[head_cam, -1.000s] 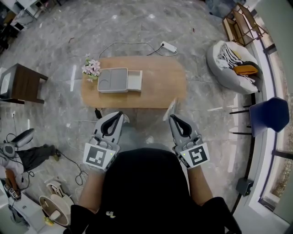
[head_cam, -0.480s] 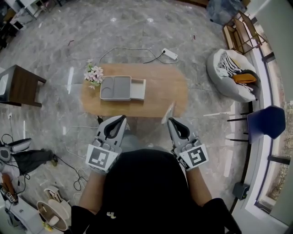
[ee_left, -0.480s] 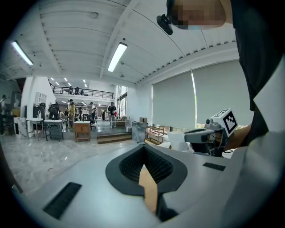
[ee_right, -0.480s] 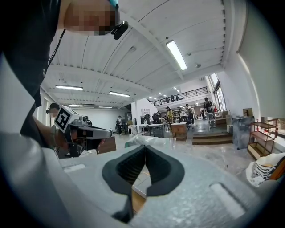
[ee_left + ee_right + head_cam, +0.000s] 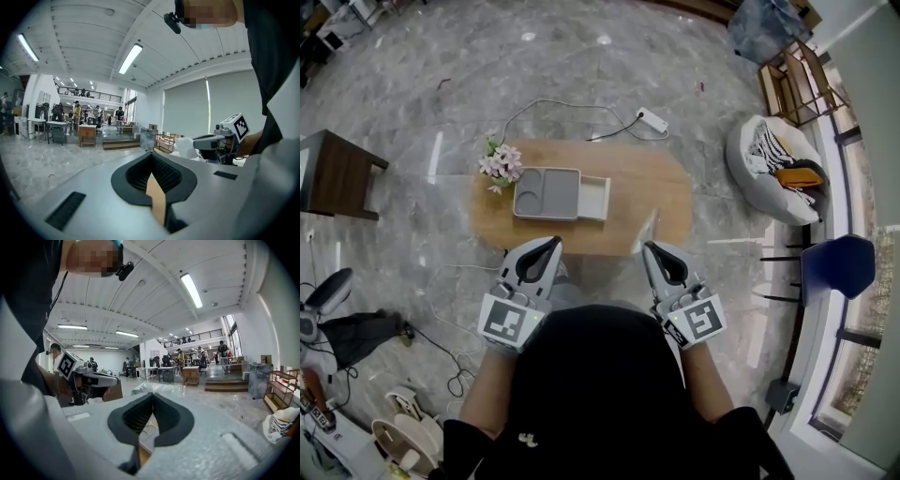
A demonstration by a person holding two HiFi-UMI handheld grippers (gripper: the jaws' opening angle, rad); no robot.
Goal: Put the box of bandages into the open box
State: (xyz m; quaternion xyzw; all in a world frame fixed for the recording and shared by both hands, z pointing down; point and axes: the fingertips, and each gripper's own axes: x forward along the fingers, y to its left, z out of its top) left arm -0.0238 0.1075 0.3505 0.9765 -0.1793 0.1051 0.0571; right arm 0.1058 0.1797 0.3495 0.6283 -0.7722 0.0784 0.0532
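A wooden table [image 5: 647,192] stands ahead of me. On it lies a grey open box [image 5: 547,193], with a smaller white box [image 5: 593,198] touching its right side. I hold both grippers low, near the table's front edge and apart from the boxes. My left gripper [image 5: 551,246] is shut with nothing in it, its jaws meeting at the tip [image 5: 151,155]. My right gripper [image 5: 647,248] is shut and empty too [image 5: 152,395]. A strip of the white box [image 5: 149,437] shows through the right jaws' gap. Each gripper view shows the other gripper [image 5: 225,139] [image 5: 86,377].
Pink flowers [image 5: 502,162] sit at the table's left end. A power strip [image 5: 652,119] with its cable lies on the floor behind. A dark side table [image 5: 337,173] stands left; a white beanbag [image 5: 773,155] and a blue chair [image 5: 834,264] stand right.
The table and boxes have slid down and right in the head view as I came closer. Both grippers have stayed shut and kept their place.
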